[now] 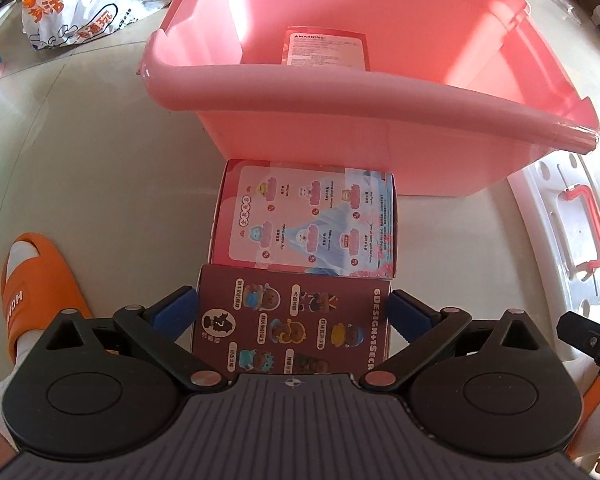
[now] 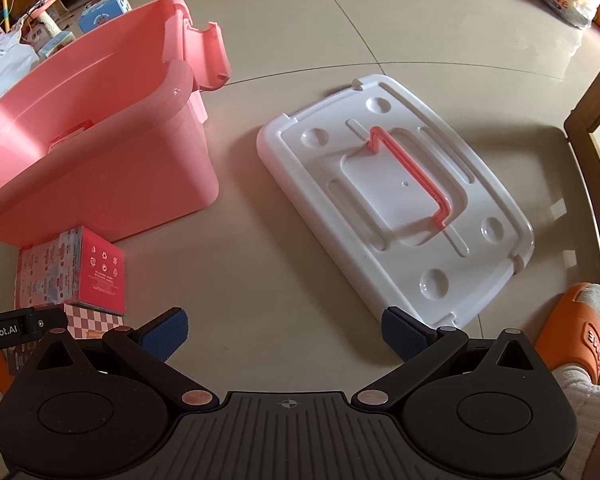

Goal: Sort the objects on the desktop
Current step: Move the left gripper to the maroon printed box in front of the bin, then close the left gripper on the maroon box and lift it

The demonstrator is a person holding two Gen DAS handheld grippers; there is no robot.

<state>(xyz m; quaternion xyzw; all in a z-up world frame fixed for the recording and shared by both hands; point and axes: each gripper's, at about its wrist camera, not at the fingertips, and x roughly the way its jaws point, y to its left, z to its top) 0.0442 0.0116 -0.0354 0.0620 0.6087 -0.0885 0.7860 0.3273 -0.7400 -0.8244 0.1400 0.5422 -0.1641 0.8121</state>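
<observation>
The left gripper (image 1: 293, 314) is spread wide around the brown box (image 1: 292, 328), fingers seemingly clear of its sides, presumably to grasp it. Beyond it the pink box (image 1: 304, 220) is laid against the pink bin (image 1: 340, 92), on the floor. The right gripper (image 2: 285, 334) is held open, empty, beside the white lid (image 2: 396, 196).

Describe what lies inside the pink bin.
In the pink bin, one red box with a white warning label lies on the floor of it. The near wall hides the bin's front part, so more could be there.
</observation>
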